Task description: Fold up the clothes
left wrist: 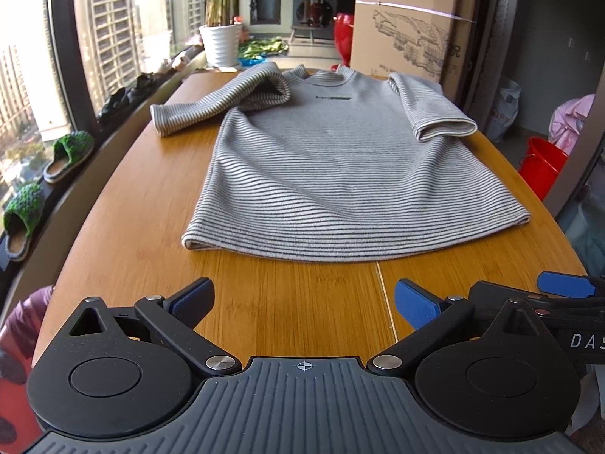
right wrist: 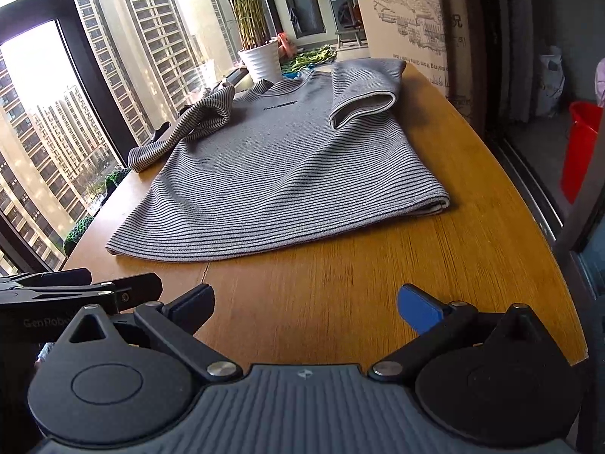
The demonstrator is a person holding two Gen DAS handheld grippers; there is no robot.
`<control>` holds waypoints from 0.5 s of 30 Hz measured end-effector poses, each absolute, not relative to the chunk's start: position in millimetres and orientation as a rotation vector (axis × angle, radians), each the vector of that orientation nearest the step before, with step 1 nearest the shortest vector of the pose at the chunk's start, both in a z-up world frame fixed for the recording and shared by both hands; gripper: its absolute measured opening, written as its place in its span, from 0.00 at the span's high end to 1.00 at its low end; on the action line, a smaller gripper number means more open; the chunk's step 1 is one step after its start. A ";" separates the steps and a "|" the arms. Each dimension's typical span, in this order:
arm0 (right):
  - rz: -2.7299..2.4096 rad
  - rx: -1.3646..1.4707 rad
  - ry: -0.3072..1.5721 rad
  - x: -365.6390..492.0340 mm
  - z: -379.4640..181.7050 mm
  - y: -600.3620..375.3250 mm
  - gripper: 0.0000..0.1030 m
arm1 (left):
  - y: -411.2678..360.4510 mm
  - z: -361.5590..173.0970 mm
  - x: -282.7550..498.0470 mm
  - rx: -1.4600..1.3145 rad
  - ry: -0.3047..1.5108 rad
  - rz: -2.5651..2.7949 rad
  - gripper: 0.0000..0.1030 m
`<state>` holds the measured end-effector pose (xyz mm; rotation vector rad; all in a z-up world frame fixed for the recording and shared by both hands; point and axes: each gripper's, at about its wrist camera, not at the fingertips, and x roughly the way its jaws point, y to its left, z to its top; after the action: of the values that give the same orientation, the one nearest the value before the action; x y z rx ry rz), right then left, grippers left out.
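Both grippers hover low over the near edge of the tabletop (left wrist: 124,204), and each one is empty. At the bottom of the left wrist view, the left gripper (left wrist: 302,302) has its two fingers spread wide apart, with bare wood between the blue pads (left wrist: 416,308). The right gripper (right wrist: 306,304) stands the same way at the bottom of the right wrist view, fingers wide apart and holding nothing. The two grippers are side by side: part of the right one shows at the lower right edge of the left wrist view.

A grey striped shirt (left wrist: 340,174) lies spread on the tabletop in the middle of both views, apart from the grippers, with its hem toward the cameras and its collar toward the top of the frame. One sleeve (left wrist: 211,102) at the upper left lies bunched and stretched outward. The other sleeve (left wrist: 435,113) at the upper right is folded over onto the body.

A white plant pot (left wrist: 221,43) and a cardboard box (left wrist: 408,19) stand behind the tabletop at the top of the frame.
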<state>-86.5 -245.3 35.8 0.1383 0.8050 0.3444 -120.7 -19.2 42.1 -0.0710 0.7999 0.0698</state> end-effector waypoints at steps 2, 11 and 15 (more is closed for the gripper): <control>0.344 0.140 0.808 -86.5 35.6 -245.9 0.00 | -19.3 42.0 -120.9 -0.070 0.800 0.070 0.00; 0.344 0.141 0.811 -87.8 35.6 -244.7 0.00 | -17.2 42.9 -122.3 -0.074 0.802 0.069 0.00; 0.344 0.144 0.817 -86.3 34.1 -245.3 0.00 | -17.1 43.1 -122.0 -0.076 0.802 0.069 0.00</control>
<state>-86.3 -245.3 34.1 0.1441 0.8172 0.3439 -122.0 -17.1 43.1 -0.0764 0.8021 0.0691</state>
